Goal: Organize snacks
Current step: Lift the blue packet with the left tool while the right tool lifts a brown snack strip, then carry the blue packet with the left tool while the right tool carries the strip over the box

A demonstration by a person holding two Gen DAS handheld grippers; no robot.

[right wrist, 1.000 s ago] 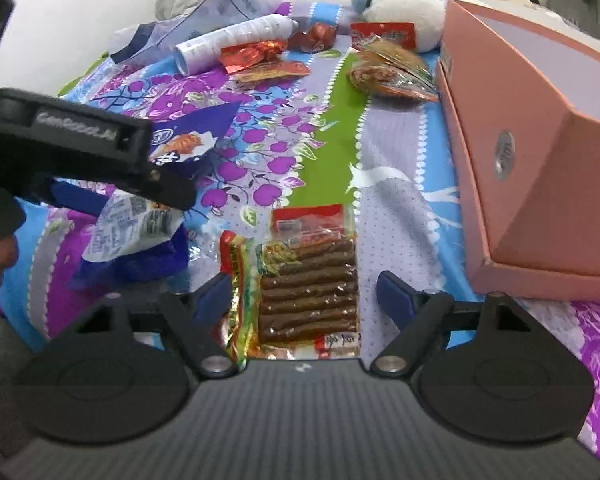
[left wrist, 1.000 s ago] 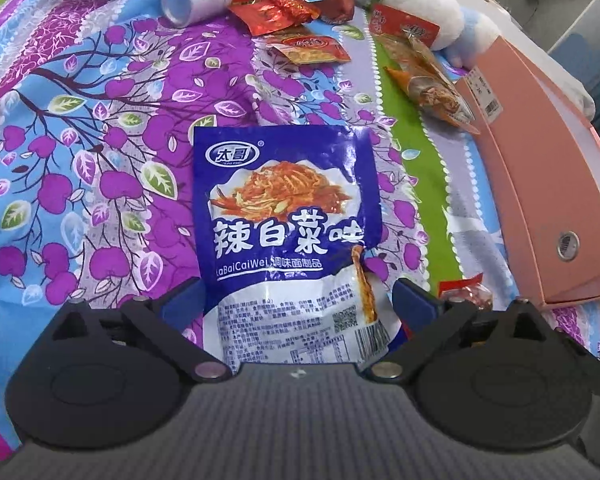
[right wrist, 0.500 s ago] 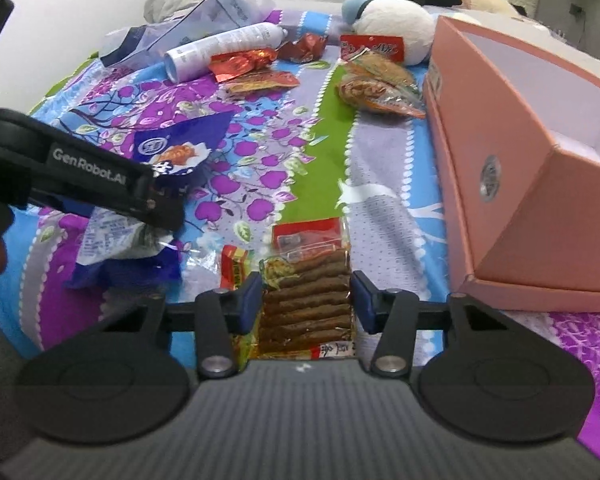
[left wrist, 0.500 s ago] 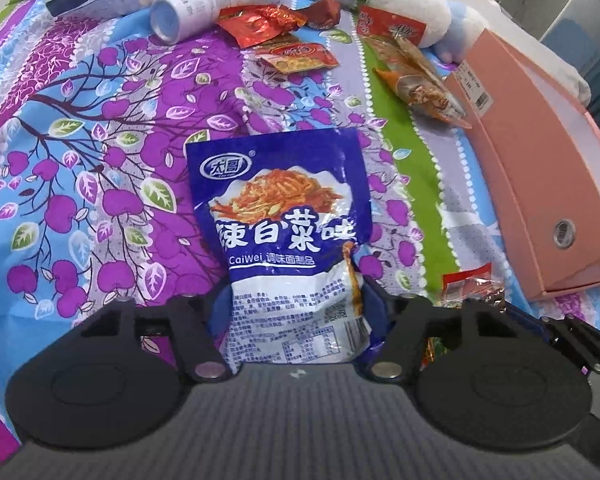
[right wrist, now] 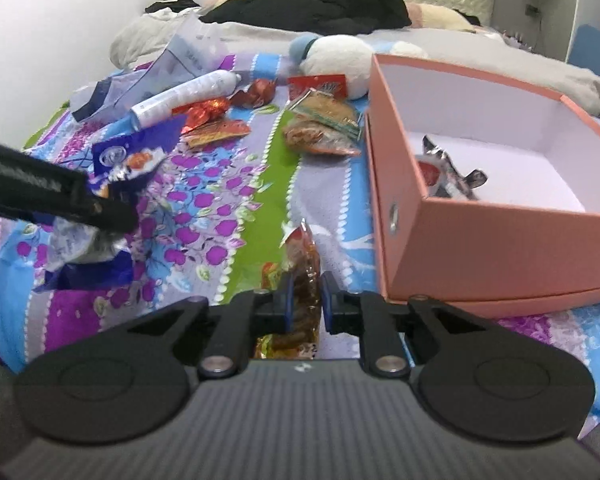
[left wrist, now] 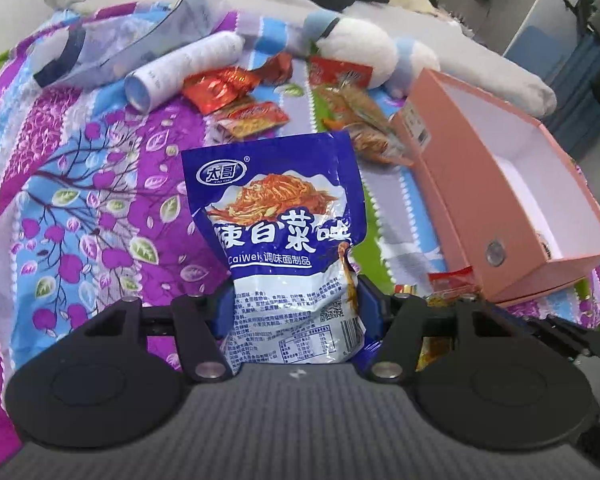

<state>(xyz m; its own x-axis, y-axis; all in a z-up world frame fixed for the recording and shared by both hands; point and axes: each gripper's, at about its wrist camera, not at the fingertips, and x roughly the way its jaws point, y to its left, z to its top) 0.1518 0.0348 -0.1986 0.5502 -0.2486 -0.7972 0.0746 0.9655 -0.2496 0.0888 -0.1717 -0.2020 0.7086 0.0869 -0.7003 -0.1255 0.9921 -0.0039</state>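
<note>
Nearest to me, my left gripper (left wrist: 296, 308) pinches the lower end of the blue cabbage-snack pouch (left wrist: 278, 208), which stands up clear of the bedspread (left wrist: 80, 184). My right gripper (right wrist: 304, 300) is squeezed narrow on the clear pack of brown sticks (right wrist: 302, 276), edge-on between the pads, just off the near corner of the pink box (right wrist: 500, 240). So two snacks are in hand, neither yet boxed.

Inside the box I see only one thing so far, a silvery wrapper (right wrist: 448, 176) against the near wall; the rest of the white floor is bare. By my reckoning, the job is barely begun.

Further out, toward the far edge of the bedspread, plenty waits: the orange-brown packs (right wrist: 320, 128) beside the box's far corner, a flat red packet (right wrist: 220, 132), crinkled red foil wrappers (right wrist: 208, 110), a red sachet (right wrist: 318, 84) against the plush toy (right wrist: 336, 60), and a white tube (right wrist: 184, 96) that may not be a snack at all.
</note>
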